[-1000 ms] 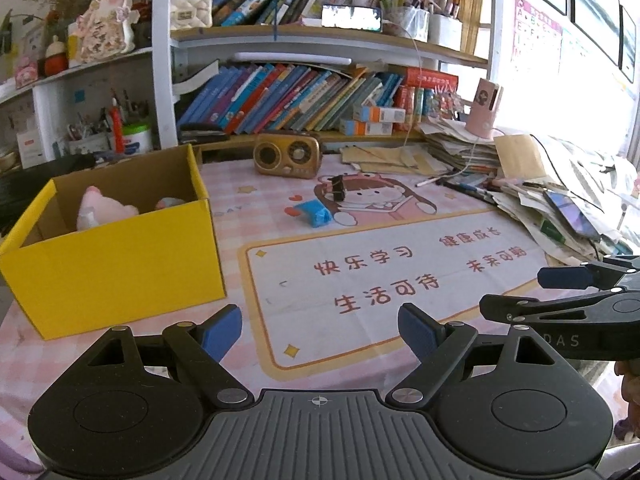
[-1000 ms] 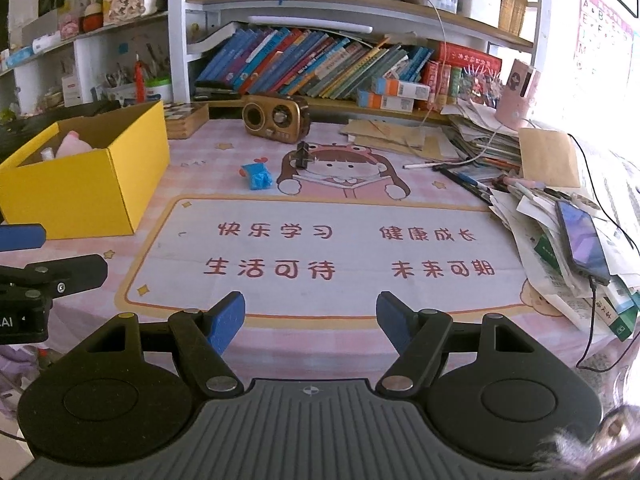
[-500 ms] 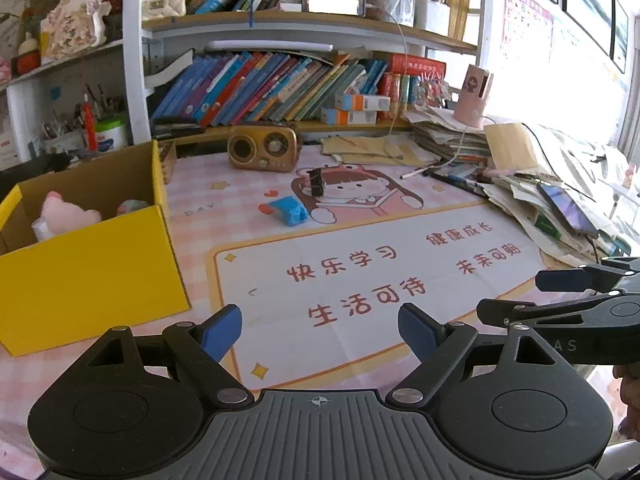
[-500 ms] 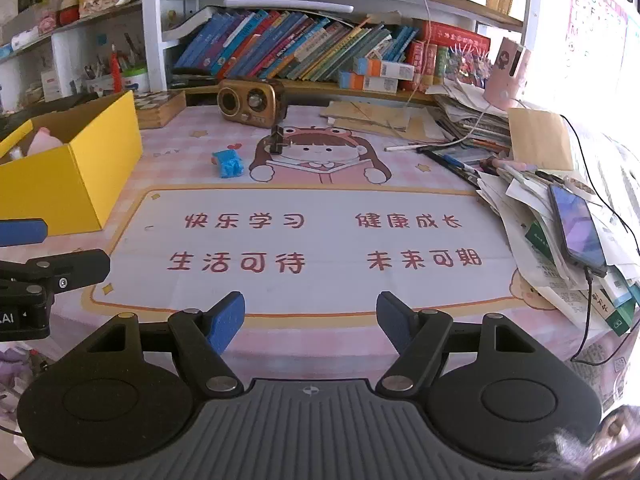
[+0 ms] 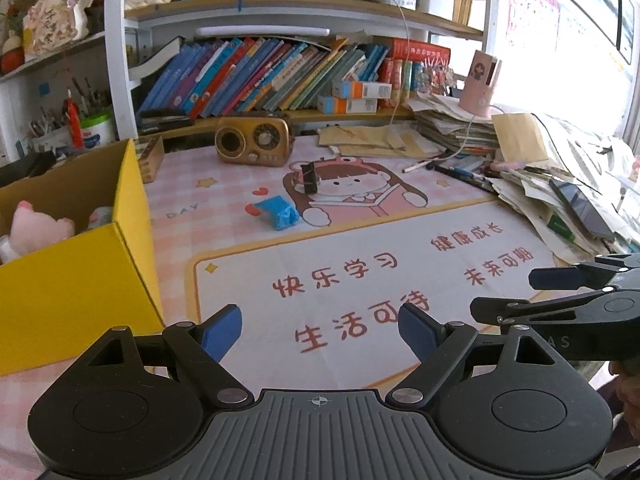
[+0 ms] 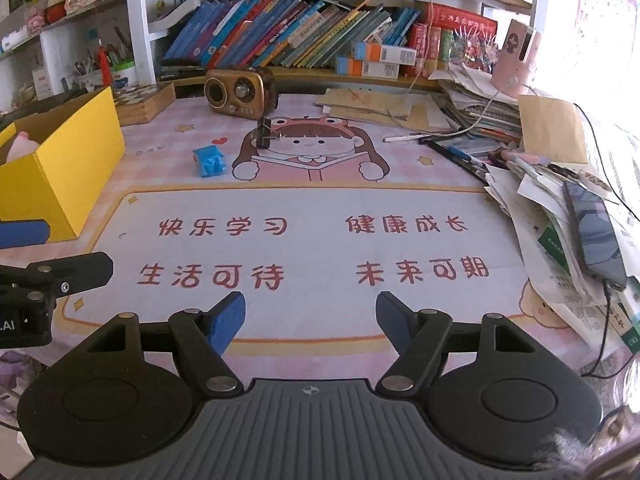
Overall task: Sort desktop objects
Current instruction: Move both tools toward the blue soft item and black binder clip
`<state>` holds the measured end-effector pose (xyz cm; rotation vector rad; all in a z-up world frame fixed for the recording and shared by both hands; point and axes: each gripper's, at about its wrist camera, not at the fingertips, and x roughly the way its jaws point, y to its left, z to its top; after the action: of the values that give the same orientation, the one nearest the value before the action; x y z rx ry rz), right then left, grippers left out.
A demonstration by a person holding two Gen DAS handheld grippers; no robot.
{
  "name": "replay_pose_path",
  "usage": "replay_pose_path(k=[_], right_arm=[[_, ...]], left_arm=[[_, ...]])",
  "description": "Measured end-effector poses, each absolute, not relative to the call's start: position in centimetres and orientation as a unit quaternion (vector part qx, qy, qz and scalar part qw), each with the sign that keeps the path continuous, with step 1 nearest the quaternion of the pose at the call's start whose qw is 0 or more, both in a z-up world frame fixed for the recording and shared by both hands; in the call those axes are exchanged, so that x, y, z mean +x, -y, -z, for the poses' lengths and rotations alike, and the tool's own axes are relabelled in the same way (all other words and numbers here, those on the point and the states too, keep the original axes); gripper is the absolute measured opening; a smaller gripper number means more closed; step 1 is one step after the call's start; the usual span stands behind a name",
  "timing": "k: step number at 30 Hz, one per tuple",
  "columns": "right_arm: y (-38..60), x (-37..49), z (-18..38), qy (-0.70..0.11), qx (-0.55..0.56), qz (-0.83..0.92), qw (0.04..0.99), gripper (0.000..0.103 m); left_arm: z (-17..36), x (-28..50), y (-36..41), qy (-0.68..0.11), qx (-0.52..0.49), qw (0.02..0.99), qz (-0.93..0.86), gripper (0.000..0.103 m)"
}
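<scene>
You held the left gripper (image 5: pixel 320 330) and the right gripper (image 6: pixel 310 318) low over the printed desk mat (image 6: pixel 320 240), both spread wide and holding nothing. The blue toy (image 6: pixel 209 161) and black binder clip (image 6: pixel 264 135) lay near each other ahead, well apart from the yellow box (image 5: pixel 76 280) with its pink plush (image 5: pixel 36 228).

Yellow box (image 5: pixel 76 288), blue block (image 5: pixel 282 212), pink checked mat (image 6: pixel 320 240).

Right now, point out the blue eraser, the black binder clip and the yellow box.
blue eraser (image 6: pixel 209 161): right wrist view, middle of its top face.
black binder clip (image 6: pixel 264 134): right wrist view, on its black body.
yellow box (image 5: pixel 76 284): left wrist view, front wall.
</scene>
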<state>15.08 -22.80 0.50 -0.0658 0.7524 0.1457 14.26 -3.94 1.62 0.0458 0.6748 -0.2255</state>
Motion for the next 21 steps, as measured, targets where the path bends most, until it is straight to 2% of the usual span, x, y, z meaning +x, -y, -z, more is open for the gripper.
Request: replay_pose_path(k=[21], right_arm=[[26.0, 24.2, -0.6, -0.371, -0.037, -0.116, 0.920, 0.070]], left_arm=[[-2.0, 21.2, 7.2, -0.341, 0.005, 0.938, 0.067, 0.088]])
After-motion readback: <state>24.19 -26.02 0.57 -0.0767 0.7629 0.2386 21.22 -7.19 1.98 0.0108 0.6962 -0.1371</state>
